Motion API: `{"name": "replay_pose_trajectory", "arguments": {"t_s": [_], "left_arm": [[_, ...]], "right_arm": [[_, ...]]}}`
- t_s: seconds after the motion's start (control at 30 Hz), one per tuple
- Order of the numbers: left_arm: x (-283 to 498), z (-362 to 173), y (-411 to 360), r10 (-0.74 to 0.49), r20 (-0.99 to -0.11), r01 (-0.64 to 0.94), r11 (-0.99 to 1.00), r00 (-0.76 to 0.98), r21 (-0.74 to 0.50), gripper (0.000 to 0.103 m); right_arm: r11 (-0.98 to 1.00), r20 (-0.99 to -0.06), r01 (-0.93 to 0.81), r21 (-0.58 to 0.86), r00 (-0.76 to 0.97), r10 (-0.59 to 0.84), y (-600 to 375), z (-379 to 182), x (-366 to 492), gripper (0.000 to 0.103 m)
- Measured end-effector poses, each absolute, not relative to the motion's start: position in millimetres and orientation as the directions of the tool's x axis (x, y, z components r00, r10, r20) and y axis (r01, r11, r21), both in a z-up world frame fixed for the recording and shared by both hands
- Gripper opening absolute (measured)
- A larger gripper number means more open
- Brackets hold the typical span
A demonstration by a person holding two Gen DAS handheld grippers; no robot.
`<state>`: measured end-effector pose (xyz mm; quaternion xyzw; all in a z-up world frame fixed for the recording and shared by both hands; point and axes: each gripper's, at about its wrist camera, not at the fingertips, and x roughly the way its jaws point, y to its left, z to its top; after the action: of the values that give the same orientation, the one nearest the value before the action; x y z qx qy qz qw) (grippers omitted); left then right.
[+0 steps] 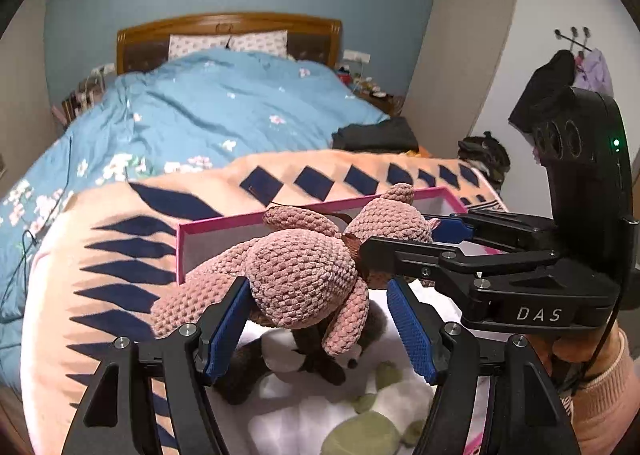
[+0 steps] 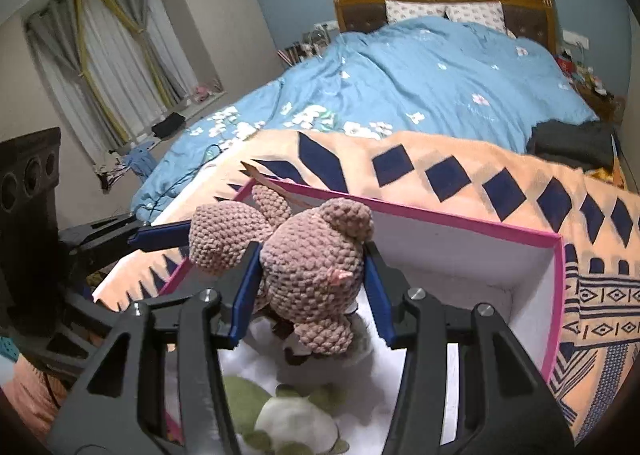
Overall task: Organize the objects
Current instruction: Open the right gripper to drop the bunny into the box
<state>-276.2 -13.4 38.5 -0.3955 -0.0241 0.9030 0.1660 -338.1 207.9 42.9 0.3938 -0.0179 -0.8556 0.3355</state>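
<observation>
Two grippers, left [image 1: 316,319] and right [image 2: 310,287], each clamp one pink knitted teddy bear [image 1: 304,275], held over the pink box [image 2: 556,295] on the near blanket [image 1: 100,255]; soft, light, squashy, best squeezed around its plump body and head.

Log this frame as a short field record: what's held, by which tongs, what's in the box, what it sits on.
held item: pink crocheted plush bear, carried by both tongs above the box
left tongs: shut on the bear's body end
right tongs: shut on the bear's head
box: pink-rimmed, white inside, open top
already in box: green and white plush; dark brown and white plush, under the bear
box rests on: orange blanket with navy diamonds, on the bed
bear state: not yet set down
</observation>
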Motion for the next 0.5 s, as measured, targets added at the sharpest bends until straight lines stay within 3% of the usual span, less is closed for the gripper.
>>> {"name": "replay_pose_trajectory", "arguments": {"t_s": [0.2,0.5], "left_arm": [[-285,27,-22,0.291,-0.717,-0.22,-0.956,-0.633,-0.194,0.07],[-259,34,-25,0.326,-0.666,-0.254,-0.945,-0.67,-0.207,0.074]], "right_arm": [[-0.809,-0.72,0.512,0.288,-0.442,-0.536,205,28,-353,0.053],[-0.796,-0.704,0.521,0.307,-0.438,-0.559,217,33,-341,0.053]]}}
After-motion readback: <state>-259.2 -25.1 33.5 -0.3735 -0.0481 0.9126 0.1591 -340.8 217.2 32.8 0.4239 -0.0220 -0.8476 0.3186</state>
